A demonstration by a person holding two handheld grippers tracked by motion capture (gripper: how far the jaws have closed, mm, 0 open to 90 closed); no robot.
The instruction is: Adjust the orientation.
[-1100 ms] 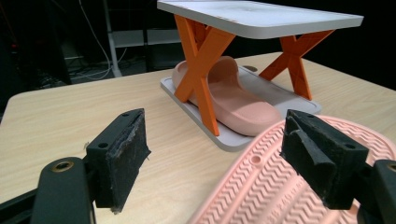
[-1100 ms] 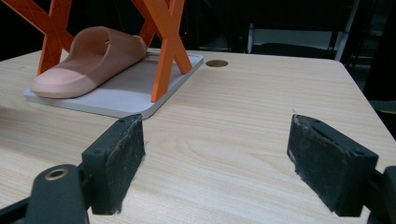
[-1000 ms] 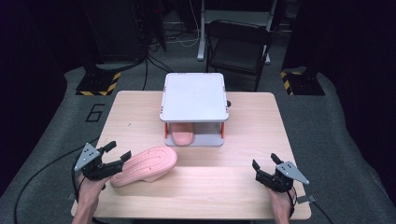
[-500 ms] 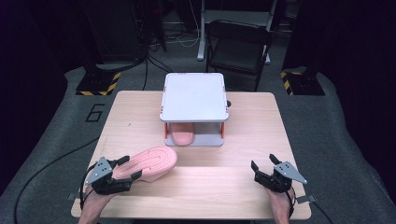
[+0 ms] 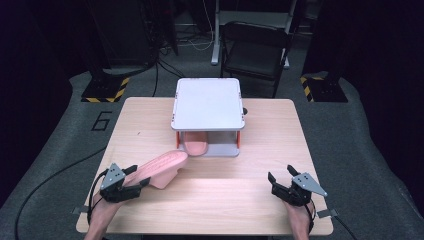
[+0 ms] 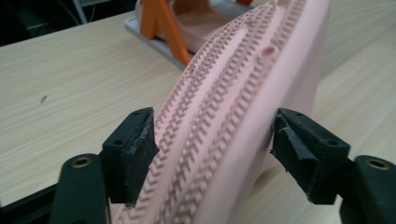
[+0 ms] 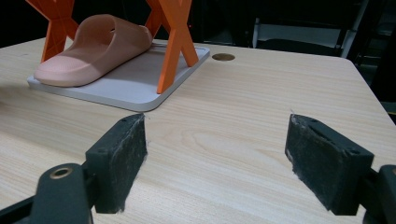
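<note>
We see a pale pink slipper (image 5: 160, 169) whose sole carries rows of herringbone ridges, caught between the black pads of the left gripper (image 5: 134, 182). A second slipper (image 7: 91, 49) is a peachy pink. It lies on the light grey base (image 7: 128, 91) of a rack (image 5: 207, 100) with a white top and bright orange legs (image 7: 173, 44). The table (image 5: 240, 195) is light wood with fine grain. The right gripper (image 5: 282, 182) is black with a grey plate.
</note>
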